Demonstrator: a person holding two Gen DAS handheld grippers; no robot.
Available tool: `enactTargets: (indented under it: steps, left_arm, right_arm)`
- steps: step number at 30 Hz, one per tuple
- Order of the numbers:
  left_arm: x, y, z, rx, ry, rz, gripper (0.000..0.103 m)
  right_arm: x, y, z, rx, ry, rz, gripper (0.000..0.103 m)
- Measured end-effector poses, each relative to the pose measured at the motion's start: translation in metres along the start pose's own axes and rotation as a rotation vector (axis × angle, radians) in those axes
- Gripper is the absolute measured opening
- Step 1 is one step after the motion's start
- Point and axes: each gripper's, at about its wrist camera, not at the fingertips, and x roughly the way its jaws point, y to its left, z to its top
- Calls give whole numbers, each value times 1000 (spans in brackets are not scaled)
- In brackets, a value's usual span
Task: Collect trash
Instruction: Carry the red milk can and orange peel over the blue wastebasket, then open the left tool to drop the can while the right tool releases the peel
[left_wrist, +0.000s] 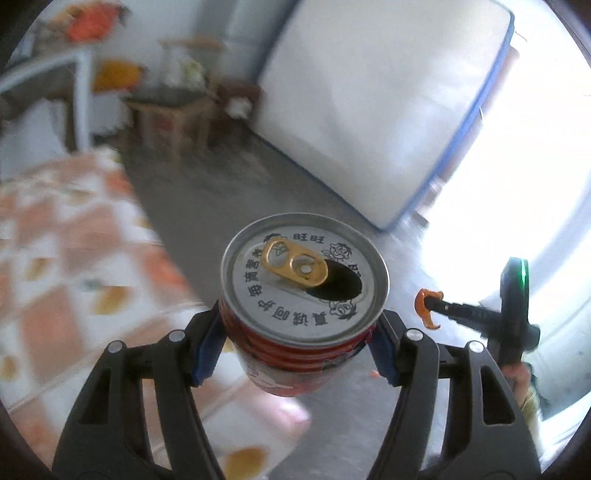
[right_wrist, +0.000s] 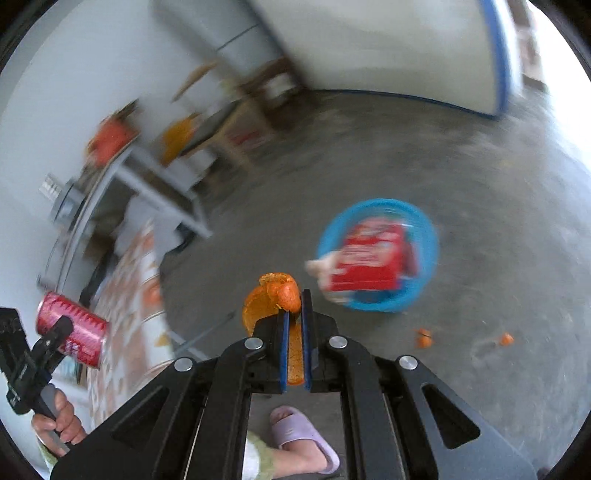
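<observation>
My left gripper (left_wrist: 297, 332) is shut on a red drink can (left_wrist: 304, 291) with a silver opened top and gold tab, held in the air beside the table edge. The can also shows in the right wrist view (right_wrist: 72, 328) at the far left. My right gripper (right_wrist: 294, 310) is shut on a piece of orange peel (right_wrist: 269, 299), held above the floor; the peel also shows in the left wrist view (left_wrist: 424, 306). A blue basket (right_wrist: 424, 288) stands on the floor ahead of the right gripper, holding red packaging (right_wrist: 369, 258) and crumpled paper.
A table with an orange-and-white checked cloth (left_wrist: 74, 258) is at the left. Small orange peel bits (right_wrist: 424, 338) lie on the grey concrete floor. A white mattress (left_wrist: 369, 110) leans at the back. Wooden stools (left_wrist: 173, 118) and a grey frame stand by the wall. The person's slippered foot (right_wrist: 303, 435) is below.
</observation>
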Motion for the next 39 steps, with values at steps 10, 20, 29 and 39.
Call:
enactTargets:
  steps: [10,20,29,39]
  left_arm:
    - [224,-75,33,-44,319,-77,64]
    - [273,-7,-17,-254,449,0,86]
    - [173,1,-5,-201,282,0,86]
    - [50,-20,-22,26,154,41,86]
  right_arm:
    - [4,-97,-13,186,20,-58,6]
    - [55,-122,-10,242,91,-52,6]
    - [107,-124,12,241,144,-46,6]
    - [191,-94,68,102,208,-147,7]
